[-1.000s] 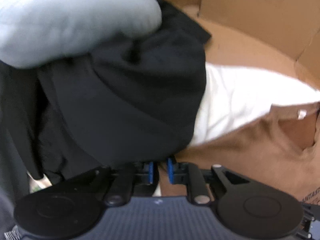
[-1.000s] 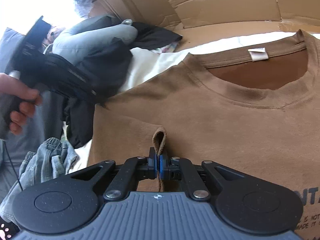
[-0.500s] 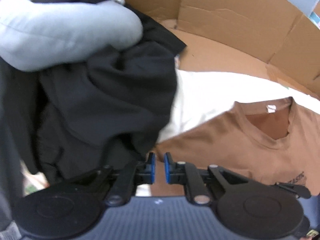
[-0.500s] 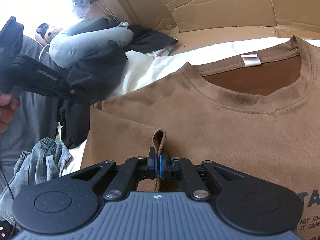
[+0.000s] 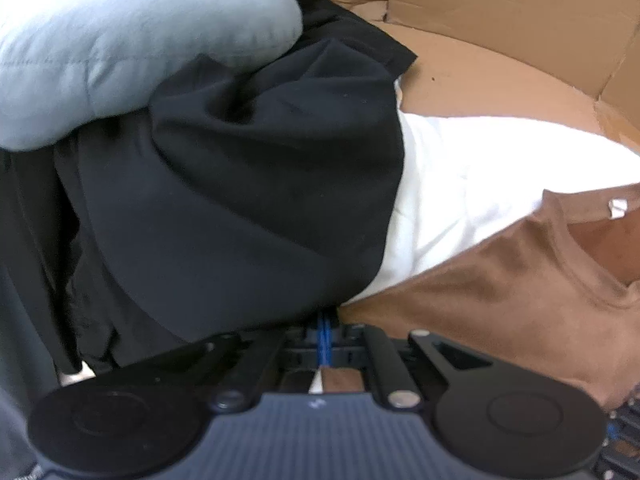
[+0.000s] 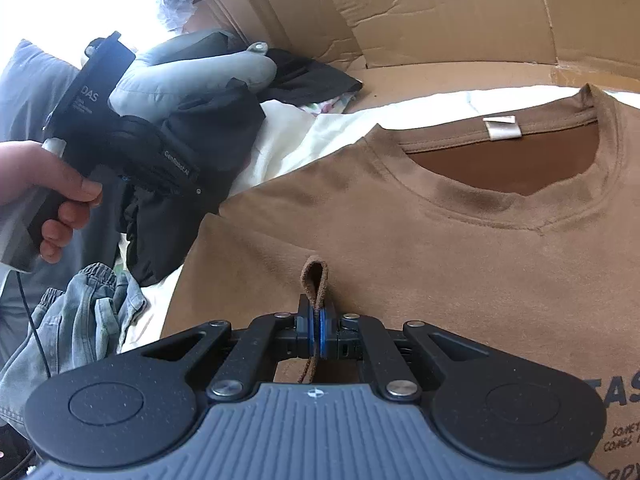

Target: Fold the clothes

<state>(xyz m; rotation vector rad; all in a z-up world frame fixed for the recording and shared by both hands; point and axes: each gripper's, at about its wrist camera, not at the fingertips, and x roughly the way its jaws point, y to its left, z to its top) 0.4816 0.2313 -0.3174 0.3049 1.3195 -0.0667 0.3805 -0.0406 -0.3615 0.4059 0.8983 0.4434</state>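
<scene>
- Left gripper [image 5: 325, 330]: its blue-padded jaws, which stood slightly apart half a second ago, are now pressed together at the spot where the black garment [image 5: 248, 208] meets the sleeve edge of the brown T-shirt [image 5: 500, 292]. What cloth they have pinched, if any, cannot be told.
- Right gripper [image 6: 316, 330]: still clamped on a small upright fold of the brown T-shirt, unchanged over the last second.
- The shirt lies flat, front up, neck label [image 6: 502, 126] visible, on a white sheet [image 6: 320, 128] in front of cardboard walls [image 6: 440, 12].
- A hand [image 6: 44, 192] holds the left tool low beside the shirt's sleeve.
- A grey cushion [image 5: 132, 48] and jeans [image 6: 80, 312] sit to the left.
- Judgement: both tools now look ready to lift one side for the first fold.
</scene>
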